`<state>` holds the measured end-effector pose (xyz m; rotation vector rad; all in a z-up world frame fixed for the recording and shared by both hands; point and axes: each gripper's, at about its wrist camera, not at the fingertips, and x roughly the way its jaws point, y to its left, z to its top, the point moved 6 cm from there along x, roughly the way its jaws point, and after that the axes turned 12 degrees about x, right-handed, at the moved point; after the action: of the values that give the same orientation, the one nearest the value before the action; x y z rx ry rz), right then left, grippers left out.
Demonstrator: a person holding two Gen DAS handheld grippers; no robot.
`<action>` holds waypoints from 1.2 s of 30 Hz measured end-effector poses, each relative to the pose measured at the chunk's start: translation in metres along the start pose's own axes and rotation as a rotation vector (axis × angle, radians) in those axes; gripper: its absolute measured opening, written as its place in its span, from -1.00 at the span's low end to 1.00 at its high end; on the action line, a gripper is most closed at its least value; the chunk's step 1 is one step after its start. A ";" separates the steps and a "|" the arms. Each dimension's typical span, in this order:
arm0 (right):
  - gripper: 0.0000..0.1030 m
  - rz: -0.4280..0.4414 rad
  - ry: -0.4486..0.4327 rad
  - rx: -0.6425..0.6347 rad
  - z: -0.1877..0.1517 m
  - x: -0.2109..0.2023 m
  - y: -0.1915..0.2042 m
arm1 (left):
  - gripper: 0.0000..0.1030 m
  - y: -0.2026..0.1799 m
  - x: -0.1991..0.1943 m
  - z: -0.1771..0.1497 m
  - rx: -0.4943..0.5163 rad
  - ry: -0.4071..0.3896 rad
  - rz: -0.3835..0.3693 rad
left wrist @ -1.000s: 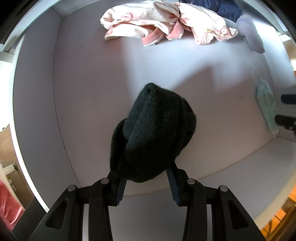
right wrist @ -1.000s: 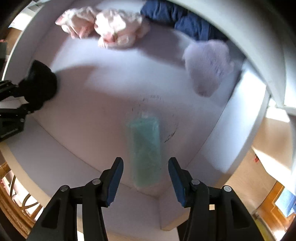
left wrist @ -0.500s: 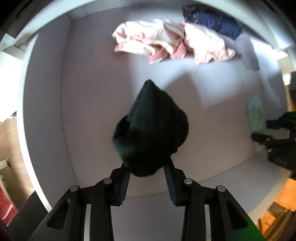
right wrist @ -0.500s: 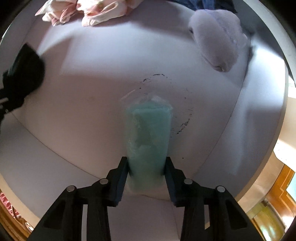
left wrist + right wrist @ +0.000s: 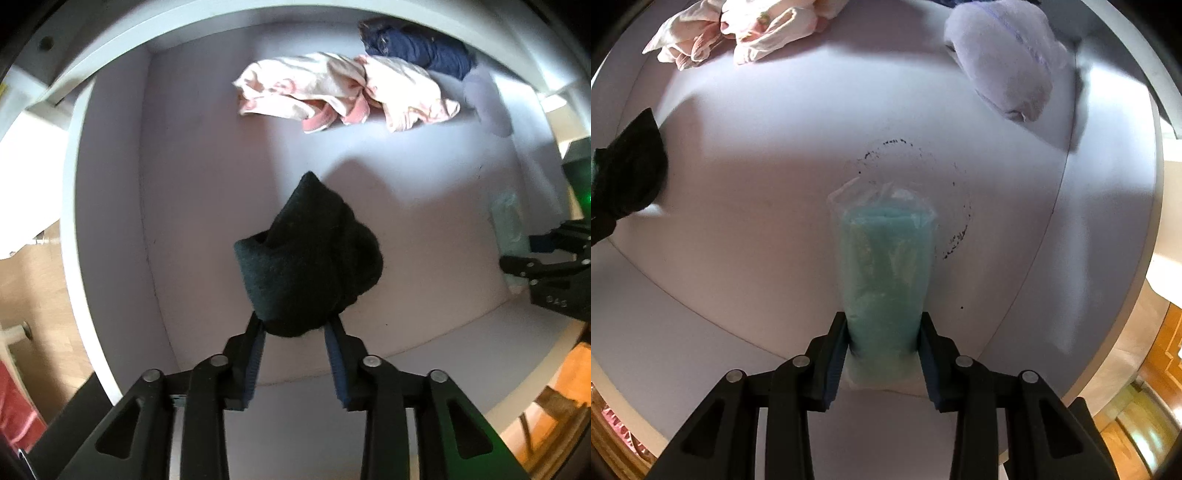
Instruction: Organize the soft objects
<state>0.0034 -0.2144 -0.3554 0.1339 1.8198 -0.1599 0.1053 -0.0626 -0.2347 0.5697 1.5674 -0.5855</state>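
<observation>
Left tongs (image 5: 295, 332) easing apart, still pinching the dark sock (image 5: 310, 258). Right tongs (image 5: 882, 332) pinch the bagged green cloth (image 5: 886, 266); lift both steadily.

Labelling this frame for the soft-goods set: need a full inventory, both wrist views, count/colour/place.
dark green knitted hat: 1, dark green, hanging between the left gripper's pads above the white shelf floor
teal folded cloth in clear plastic bag: 1, teal, shelf front, between the right gripper's pads
pink-and-cream crumpled garments: one heap, count unclear, back of shelf
navy blue bundled fabric: 1, navy, back right corner
pale lilac fuzzy bundle: 1, lilac-white, back right
dotted black ring mark: 1, black, shelf floor beyond the bag
left gripper: black, blue pads, jaws opening, hat between them
right gripper: black, blue pads, clamped on bag
</observation>
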 end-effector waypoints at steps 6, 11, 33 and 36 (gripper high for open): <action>-0.28 0.004 -0.002 0.000 0.001 0.000 -0.008 | 0.34 -0.021 0.009 0.023 0.099 0.040 0.072; -0.28 0.014 0.003 0.020 0.006 0.010 -0.007 | -0.14 -0.021 0.016 0.027 0.109 0.077 0.102; -0.28 -0.004 -0.004 0.004 0.008 0.017 -0.002 | -0.64 0.002 -0.119 0.025 0.060 -0.134 -0.024; -0.28 -0.005 -0.006 0.003 0.008 0.017 0.000 | -0.65 0.000 -0.157 0.025 0.073 -0.189 -0.049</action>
<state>0.0063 -0.2158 -0.3736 0.1310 1.8145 -0.1661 0.1352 -0.0819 -0.0797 0.5162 1.3894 -0.7150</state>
